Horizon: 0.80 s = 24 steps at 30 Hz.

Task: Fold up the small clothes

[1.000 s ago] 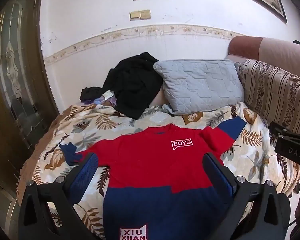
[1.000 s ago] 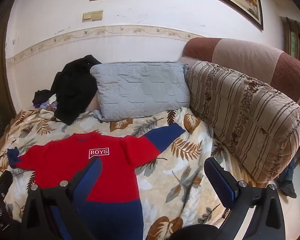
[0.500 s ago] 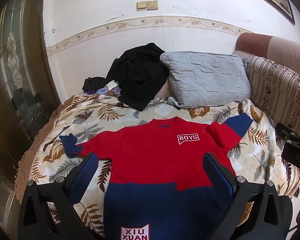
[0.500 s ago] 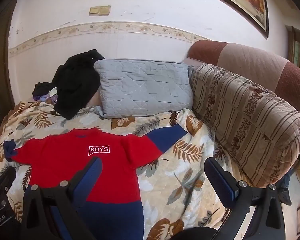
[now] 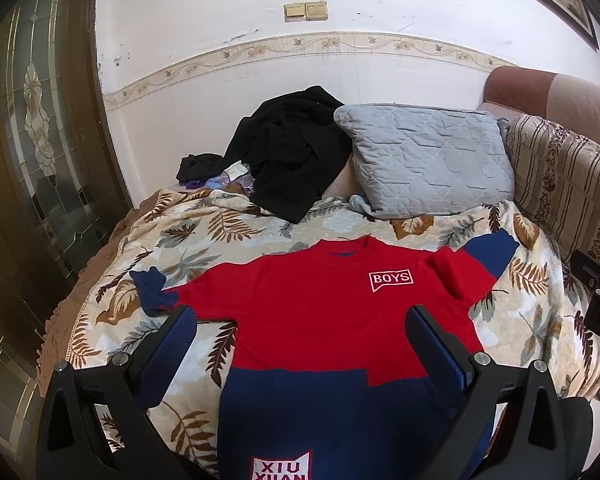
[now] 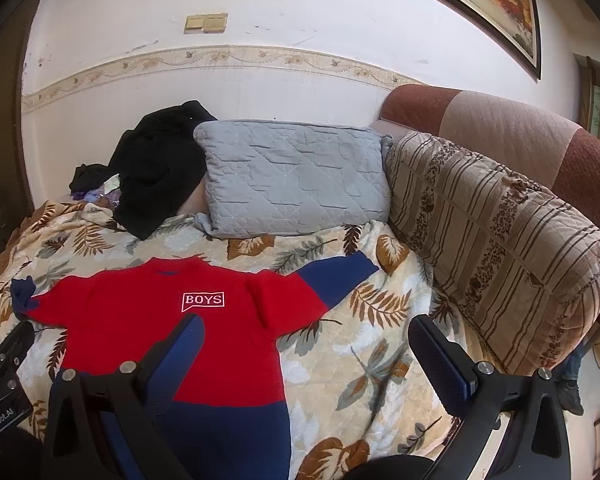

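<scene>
1. Left wrist view: the left claw is hanging released above the bed, its two blue-padded fingers spread wide at the lower left and lower right of the frame, gripping nothing.
2. The sweater, red on top and navy below, is lying flat and face up on the leaf-print blanket at the centre and bottom of the frame, sleeves stretched out to both sides; a "BOYS" patch is showing on the chest.
3. A grey pillow and a heap of black clothes are leaning against the wall in the upper middle.
4. Right wrist view: the right claw is likewise released, its fingers wide apart over the blanket, empty.
5. The sweater is lying in the lower left, partly behind the left finger, its navy cuff reaching toward the striped sofa cushion at the right.
6. The pillow is sitting at centre, beside the black clothes.
</scene>
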Each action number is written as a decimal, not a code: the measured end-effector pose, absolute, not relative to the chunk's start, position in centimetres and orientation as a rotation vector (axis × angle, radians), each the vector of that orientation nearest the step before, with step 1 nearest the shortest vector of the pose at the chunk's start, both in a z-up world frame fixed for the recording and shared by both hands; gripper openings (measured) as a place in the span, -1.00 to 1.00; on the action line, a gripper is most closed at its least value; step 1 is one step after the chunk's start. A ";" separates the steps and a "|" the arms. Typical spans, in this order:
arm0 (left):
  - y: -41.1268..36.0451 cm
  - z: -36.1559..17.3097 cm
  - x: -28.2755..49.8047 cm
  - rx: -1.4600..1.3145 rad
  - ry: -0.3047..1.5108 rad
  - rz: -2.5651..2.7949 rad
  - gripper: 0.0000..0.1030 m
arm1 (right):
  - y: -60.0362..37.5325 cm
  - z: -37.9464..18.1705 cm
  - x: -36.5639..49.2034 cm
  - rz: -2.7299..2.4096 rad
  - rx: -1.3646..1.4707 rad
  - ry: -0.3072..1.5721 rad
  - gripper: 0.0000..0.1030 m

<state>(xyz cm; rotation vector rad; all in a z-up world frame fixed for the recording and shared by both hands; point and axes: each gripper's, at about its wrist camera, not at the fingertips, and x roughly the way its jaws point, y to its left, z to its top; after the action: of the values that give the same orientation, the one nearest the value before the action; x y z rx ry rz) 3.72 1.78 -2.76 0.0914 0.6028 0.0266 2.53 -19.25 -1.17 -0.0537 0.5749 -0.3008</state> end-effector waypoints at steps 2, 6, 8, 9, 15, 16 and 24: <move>1.9 -2.7 3.8 0.091 0.603 0.028 1.00 | -19.2 -1.2 2.6 -0.299 -0.056 0.574 1.00; 2.1 -2.8 3.8 0.092 0.602 0.030 1.00 | -19.0 -1.2 2.6 -0.298 -0.060 0.574 1.00; 2.3 -2.7 4.0 0.091 0.604 0.032 1.00 | -19.0 -1.2 2.7 -0.297 -0.060 0.575 1.00; 2.3 -2.8 4.1 0.091 0.605 0.035 1.00 | -18.9 -1.2 2.7 -0.298 -0.061 0.575 1.00; 2.5 -2.9 4.4 0.088 0.610 0.041 1.00 | -18.9 -1.2 2.8 -0.298 -0.061 0.574 1.00; 2.6 -3.0 4.4 0.089 0.610 0.040 1.00 | -18.9 -1.2 2.8 -0.297 -0.061 0.575 1.00; 3.1 -3.4 5.0 0.087 0.620 0.056 1.00 | -18.8 -1.2 3.2 -0.298 -0.066 0.578 1.00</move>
<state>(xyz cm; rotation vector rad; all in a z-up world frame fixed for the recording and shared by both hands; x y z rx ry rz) 5.02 3.14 -3.35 0.0867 0.6199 0.0556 3.19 -18.80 -1.22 -0.0656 0.5782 -0.2977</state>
